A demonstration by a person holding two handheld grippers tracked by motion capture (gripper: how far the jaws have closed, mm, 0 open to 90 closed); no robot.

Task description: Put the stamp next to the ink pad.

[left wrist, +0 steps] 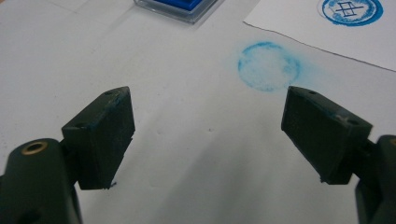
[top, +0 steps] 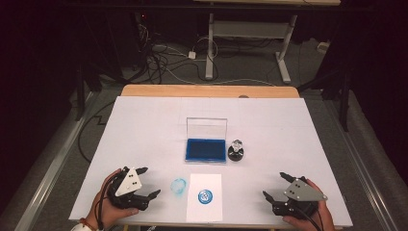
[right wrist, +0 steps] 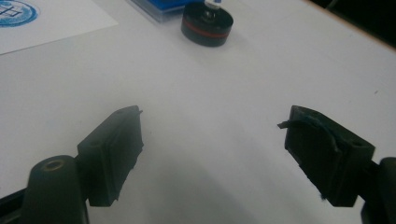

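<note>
Jaws of both grippers, left (top: 143, 183) and right (top: 279, 186), gape empty near the tabletop's front edge; stamp (top: 235, 152) looks light, rigid; grip its knob.

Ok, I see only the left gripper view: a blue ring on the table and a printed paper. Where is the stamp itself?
Observer: The stamp stands on the table just right of the ink pad, and nothing holds it.
Operator: Is that pad shut?
Observer: No, its clear lid stands up open behind the blue ink.
Operator: And on the other side?
Observer: The right gripper is near the table's front right edge, jaws open, holding nothing.
</note>
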